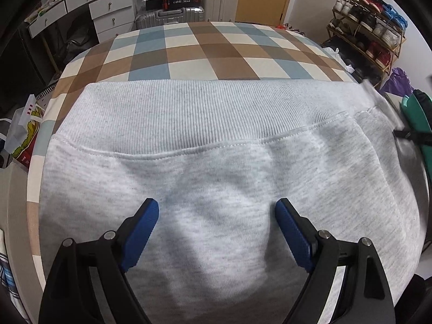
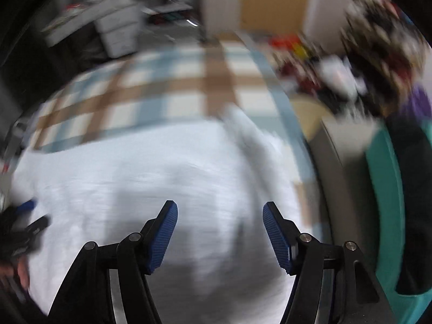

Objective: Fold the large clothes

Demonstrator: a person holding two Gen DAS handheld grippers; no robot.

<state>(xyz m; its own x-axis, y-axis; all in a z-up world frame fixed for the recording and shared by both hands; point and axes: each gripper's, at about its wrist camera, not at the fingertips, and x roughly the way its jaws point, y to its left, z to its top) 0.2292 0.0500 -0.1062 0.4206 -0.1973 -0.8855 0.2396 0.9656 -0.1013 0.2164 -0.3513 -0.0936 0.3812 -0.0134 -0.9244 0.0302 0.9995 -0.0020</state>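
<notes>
Hovering between folds over the grey sweatshirt (image 1: 216, 162).
Both tools, left (image 1: 217, 216) and right (image 2: 220, 218), were spread, empty; next likely needed an edge pinched.

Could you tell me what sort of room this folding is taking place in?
Most likely a lived-in bedroom at home. A grey sweatshirt lies on a bed with a checked cover, white drawers and a silver suitcase stand beyond it, and a shoe rack fills the corner.
</notes>
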